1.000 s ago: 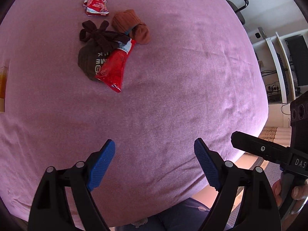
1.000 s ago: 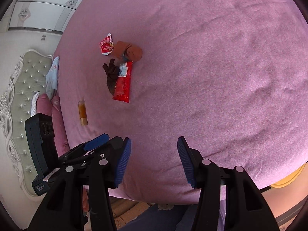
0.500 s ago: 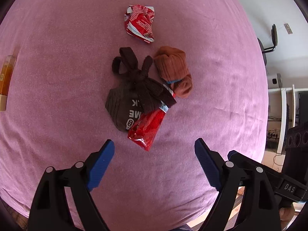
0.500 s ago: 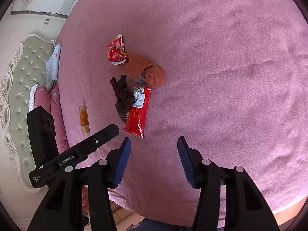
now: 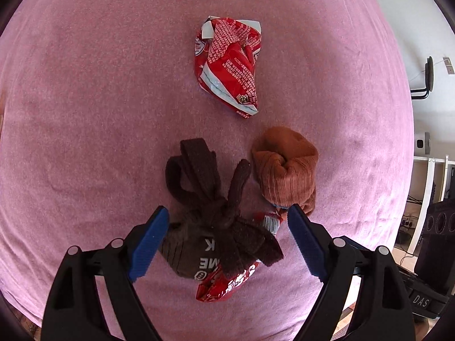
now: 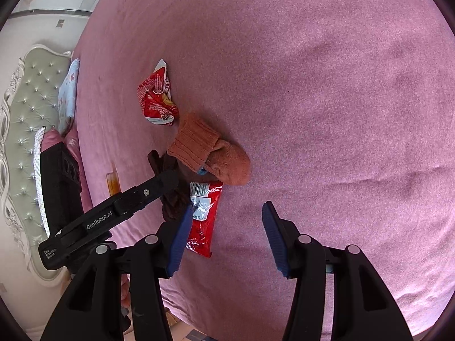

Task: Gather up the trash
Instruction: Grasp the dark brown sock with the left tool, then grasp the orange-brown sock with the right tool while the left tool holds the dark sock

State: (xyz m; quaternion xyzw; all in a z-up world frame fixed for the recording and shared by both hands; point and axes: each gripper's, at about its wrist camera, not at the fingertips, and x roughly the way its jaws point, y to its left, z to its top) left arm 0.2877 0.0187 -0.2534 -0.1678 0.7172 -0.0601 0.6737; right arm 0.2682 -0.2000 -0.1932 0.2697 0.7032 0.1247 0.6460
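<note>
Left gripper (image 5: 227,244) points steeply down over the bed (image 5: 85,113), jaws wide apart either side of the brown sock (image 5: 216,227), gripping nothing. Right gripper (image 6: 224,233) tilted down, jaws half open and empty, by the long wrapper (image 6: 203,218). Crumpled wrapper (image 5: 230,62) lies beyond the orange sock (image 5: 284,170), untouched.

Both grippers share one build: the left gripper (image 5: 227,244) and right gripper (image 6: 224,238) have matte black angular arms, ribbed blue pads and round silver rivets; white lettering "GenRobot.AI" marks the black body at 9 o'clock in the right wrist view
</note>
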